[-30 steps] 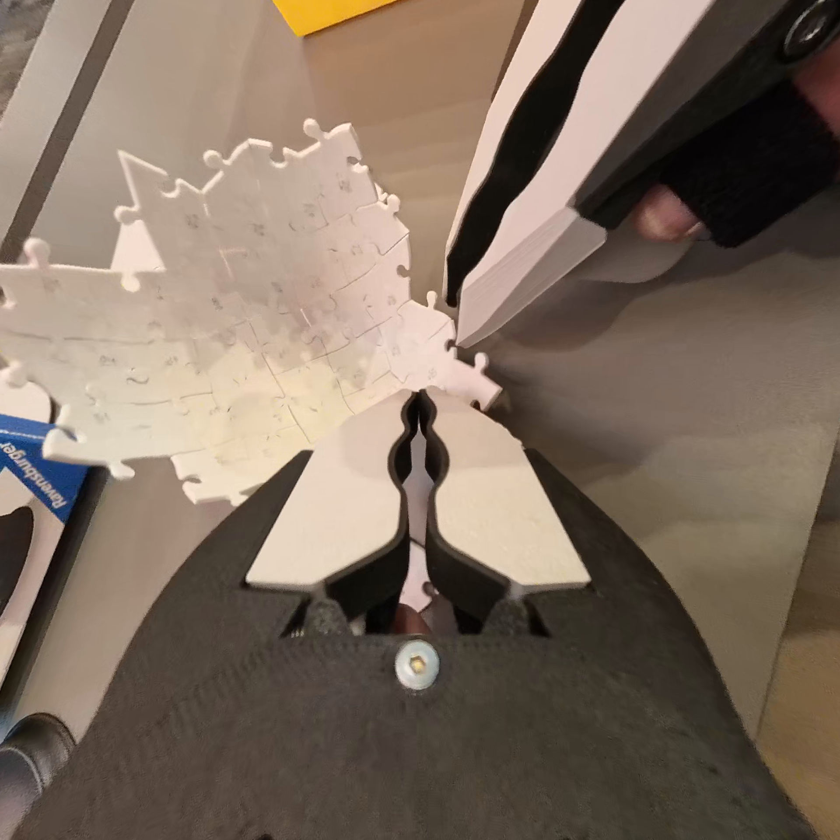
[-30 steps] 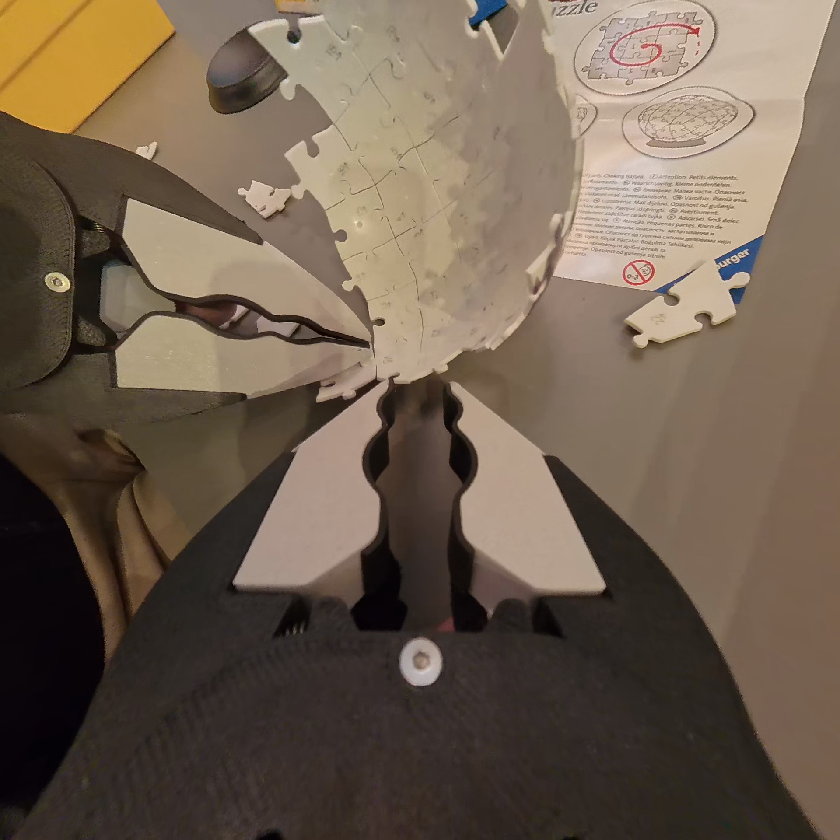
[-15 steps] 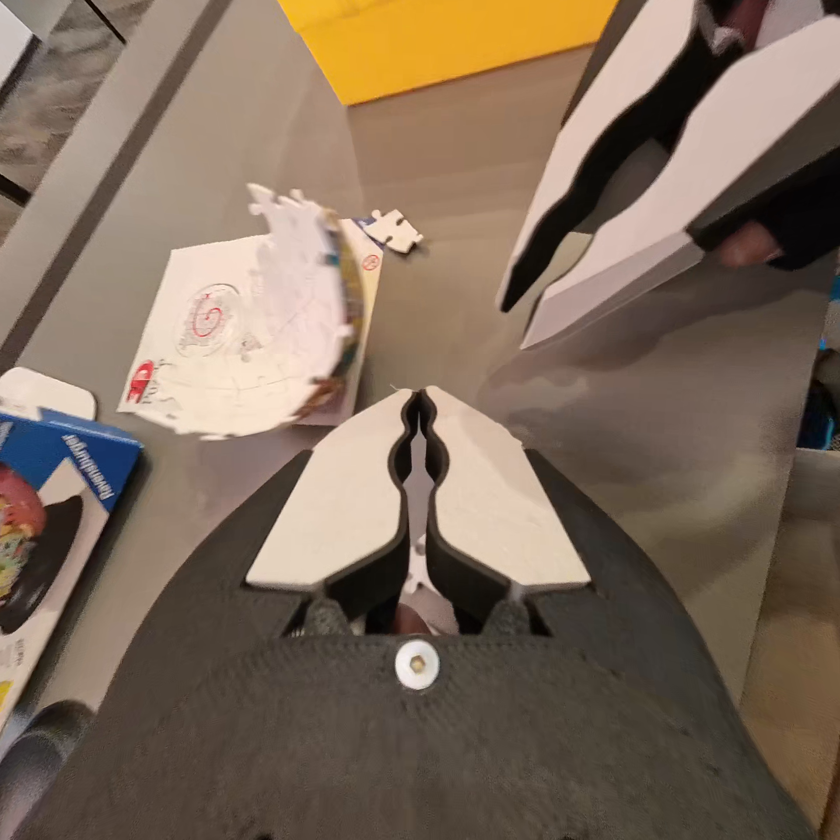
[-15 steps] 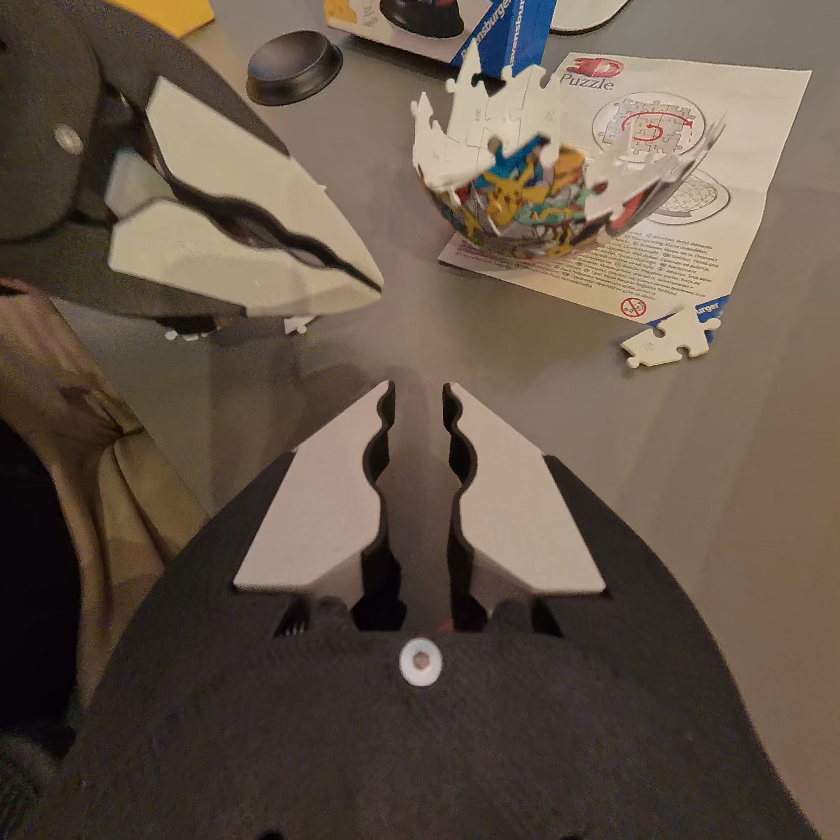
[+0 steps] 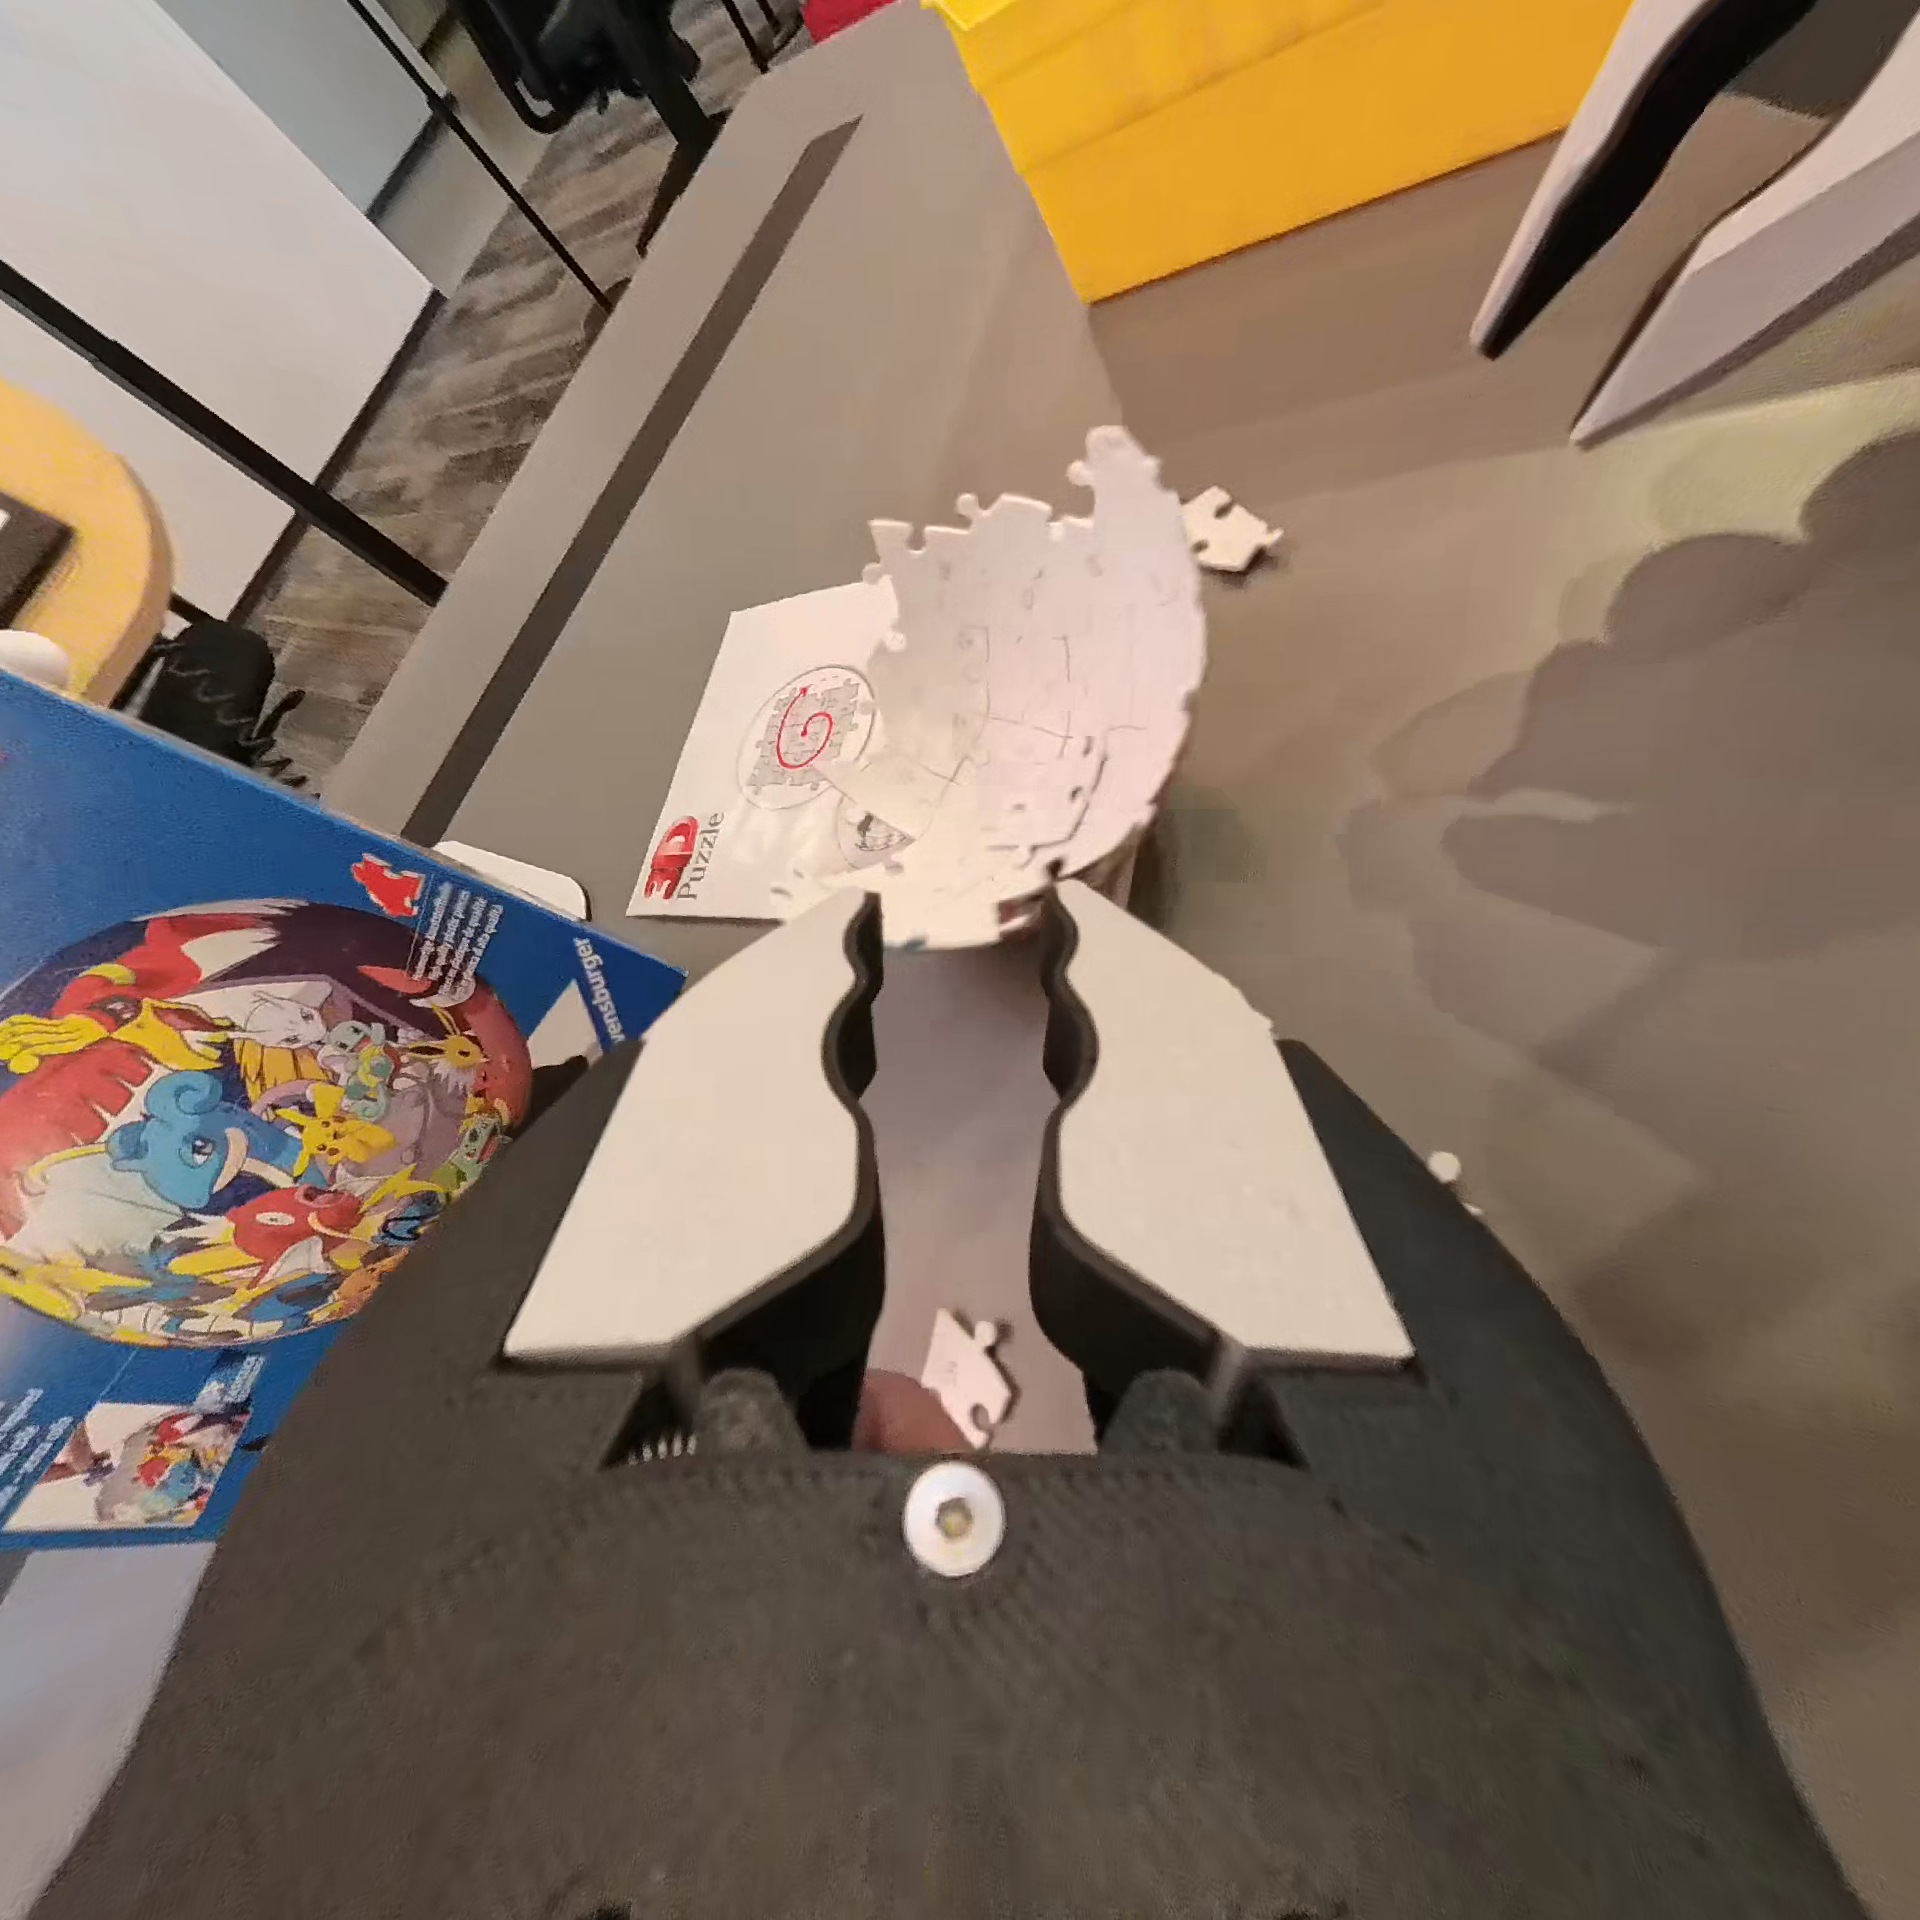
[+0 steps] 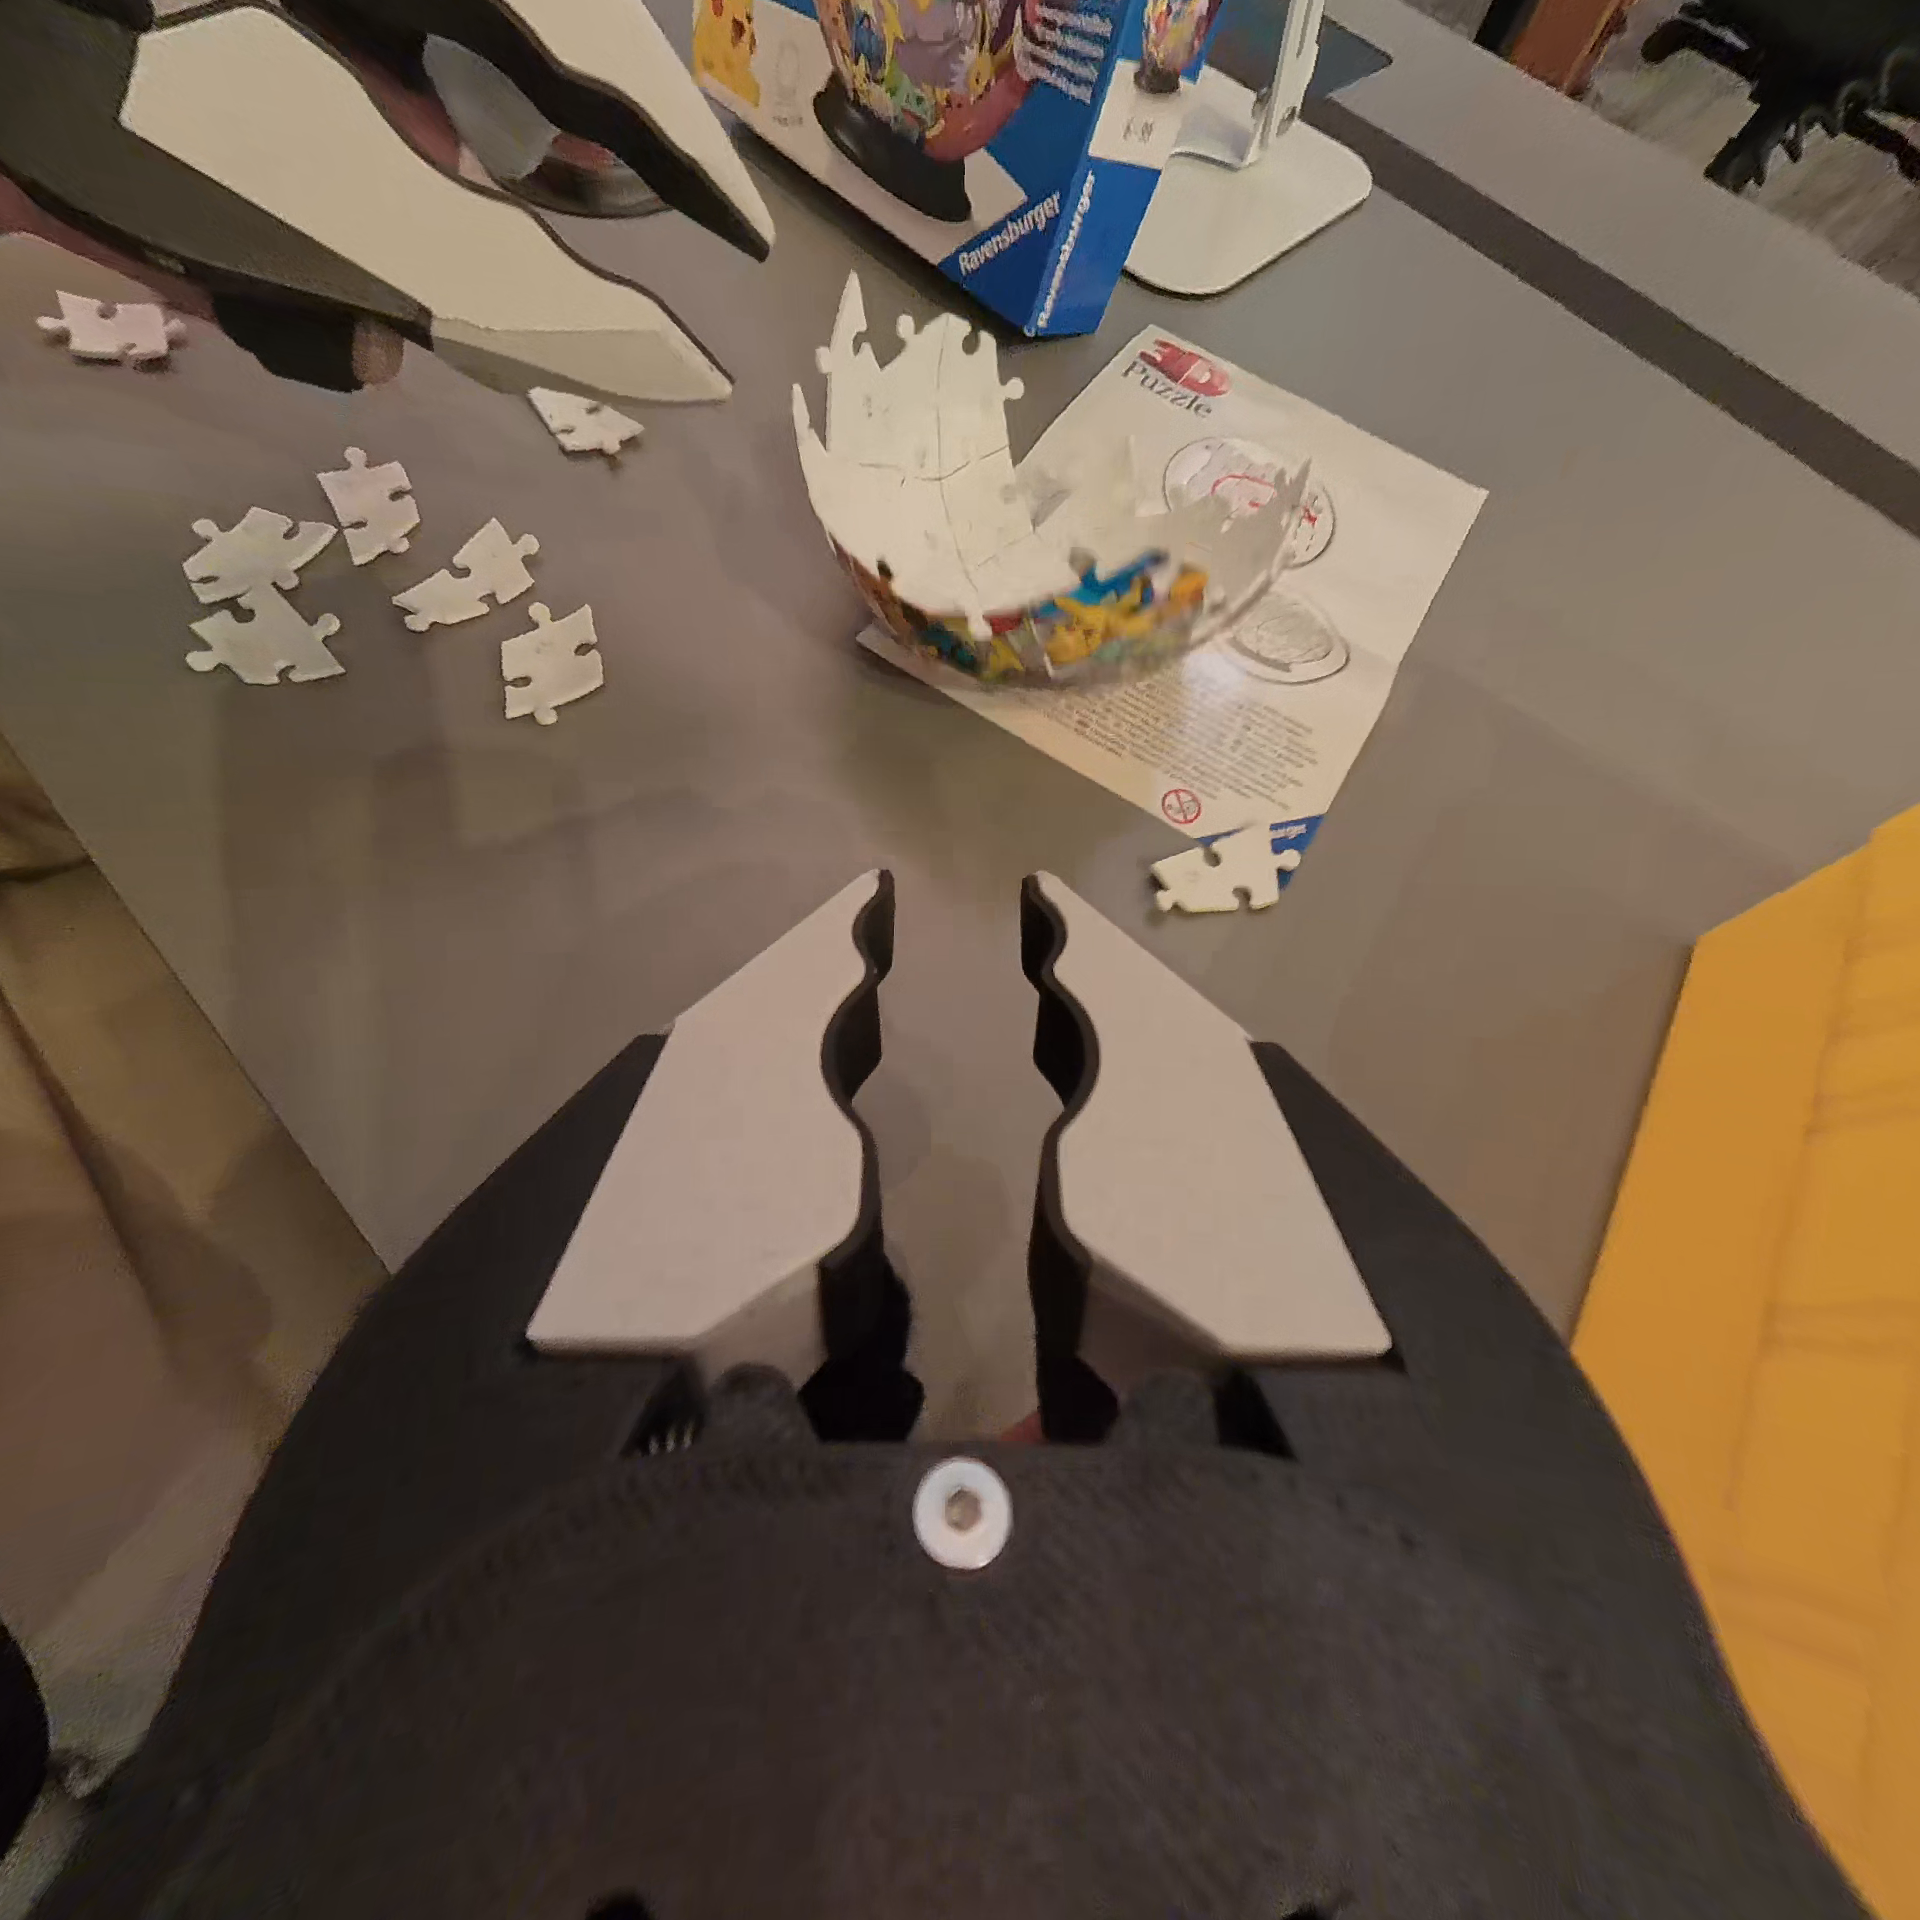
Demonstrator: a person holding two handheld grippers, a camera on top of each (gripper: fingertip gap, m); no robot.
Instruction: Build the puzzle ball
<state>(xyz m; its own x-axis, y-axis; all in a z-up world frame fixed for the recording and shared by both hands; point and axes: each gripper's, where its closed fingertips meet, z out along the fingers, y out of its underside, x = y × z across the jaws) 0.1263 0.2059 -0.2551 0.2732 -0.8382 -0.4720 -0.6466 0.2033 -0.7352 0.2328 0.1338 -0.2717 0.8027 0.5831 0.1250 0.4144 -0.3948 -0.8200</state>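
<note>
The half-built puzzle ball [image 6: 935,499], white inside and coloured outside, rests as an open bowl on the instruction sheet [image 6: 1299,675]. It also shows in the left wrist view [image 5: 1039,707], just beyond my left gripper [image 5: 961,914], which is open and apart from it. A white piece [image 5: 966,1371] sits deep between the left fingers near their base, beside a fingertip; what holds it is unclear. My right gripper [image 6: 956,883] is open and empty, above the table short of the ball. The left gripper [image 6: 743,317] hovers left of the ball.
Several loose white pieces [image 6: 364,582] lie left of the ball, one [image 6: 1226,868] at the sheet's near corner. The blue puzzle box [image 6: 1039,208] and a white stand [image 6: 1247,177] are behind. A yellow box [image 5: 1247,135] stands beyond; the right gripper [image 5: 1662,260] is upper right. Tip to tip, the grippers are about 15 centimetres apart. The right gripper is farther from the white piece [image 5: 966,1371], some 20 centimetres, than the left, some 12 centimetres. Look for it in the right wrist view [image 6: 594,433] too.
The left gripper let go of the ball's edge and opened. The ball dropped onto the sheet. Both grippers pulled back and up from it.
</note>
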